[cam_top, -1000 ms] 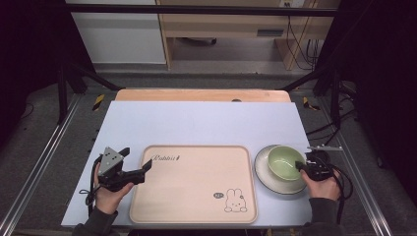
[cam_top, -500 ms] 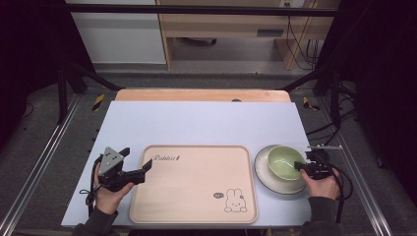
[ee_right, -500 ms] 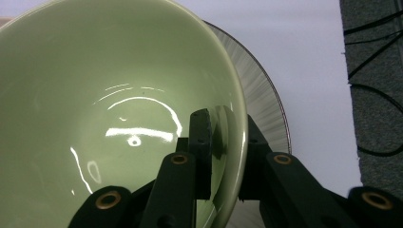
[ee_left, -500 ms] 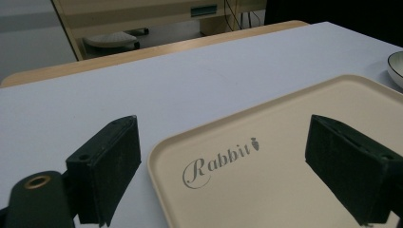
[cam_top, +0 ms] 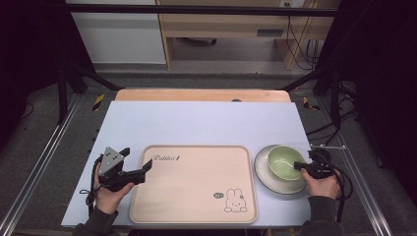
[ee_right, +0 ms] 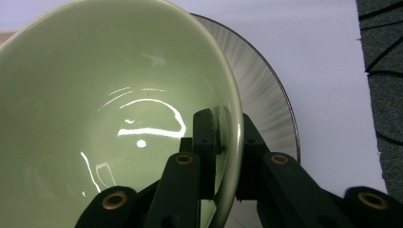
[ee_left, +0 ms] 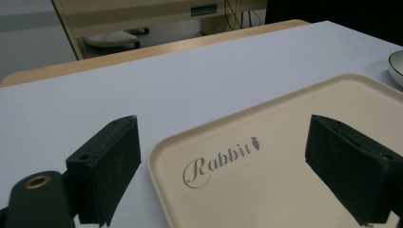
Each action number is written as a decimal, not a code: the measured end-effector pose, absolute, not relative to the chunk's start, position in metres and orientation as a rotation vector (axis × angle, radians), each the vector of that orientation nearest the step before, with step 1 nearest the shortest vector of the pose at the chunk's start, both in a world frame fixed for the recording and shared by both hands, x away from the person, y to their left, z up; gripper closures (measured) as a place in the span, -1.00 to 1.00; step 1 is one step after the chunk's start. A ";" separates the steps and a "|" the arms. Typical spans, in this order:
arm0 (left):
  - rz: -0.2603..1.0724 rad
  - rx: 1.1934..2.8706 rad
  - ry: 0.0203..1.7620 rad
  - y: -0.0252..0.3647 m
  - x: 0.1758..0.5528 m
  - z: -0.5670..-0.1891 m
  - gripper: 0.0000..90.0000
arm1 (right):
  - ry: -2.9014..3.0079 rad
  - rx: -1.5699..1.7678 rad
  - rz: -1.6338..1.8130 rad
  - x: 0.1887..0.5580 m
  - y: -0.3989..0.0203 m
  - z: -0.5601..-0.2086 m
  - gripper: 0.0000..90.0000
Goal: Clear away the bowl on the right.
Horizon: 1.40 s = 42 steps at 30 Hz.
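Right gripper [ee_right: 227,142] clamped on green bowl [cam_top: 285,162] rim, bowl resting on plate [cam_top: 262,173] near table's right edge, left gripper [ee_left: 228,175] jaws wide over tray [cam_top: 192,196] left edge, nothing held.

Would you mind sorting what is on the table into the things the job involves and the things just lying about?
In the job:
- green bowl, its rim pinched by the right gripper
- grey plate under the bowl
- beige Rabbit tray, with the open left gripper at its corner

Lying about:
- yellow-and-black tools on the floor
- cables behind the table
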<state>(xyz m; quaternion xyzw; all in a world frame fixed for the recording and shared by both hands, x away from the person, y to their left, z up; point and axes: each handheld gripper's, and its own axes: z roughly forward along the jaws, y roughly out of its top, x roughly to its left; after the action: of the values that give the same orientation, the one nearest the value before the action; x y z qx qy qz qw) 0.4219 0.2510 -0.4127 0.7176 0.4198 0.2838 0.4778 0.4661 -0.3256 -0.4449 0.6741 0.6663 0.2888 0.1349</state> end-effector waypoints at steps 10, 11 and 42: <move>0.691 1.750 1.026 0.252 0.422 -0.413 -0.75 | 1.921 1.950 0.843 0.466 -0.326 -0.445 0.85; 0.691 1.750 1.027 0.252 0.422 -0.413 -0.75 | 1.915 1.963 0.853 0.465 -0.325 -0.444 0.85; 0.693 1.741 1.029 0.253 0.422 -0.411 -0.75 | 1.932 1.859 0.868 0.458 -0.315 -0.431 0.85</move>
<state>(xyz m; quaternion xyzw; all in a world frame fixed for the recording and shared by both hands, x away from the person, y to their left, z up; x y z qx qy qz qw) 0.4216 0.2528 -0.4114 0.7139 0.4220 0.2842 0.4811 0.4581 -0.3146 -0.4313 0.6511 0.6766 0.3040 0.1607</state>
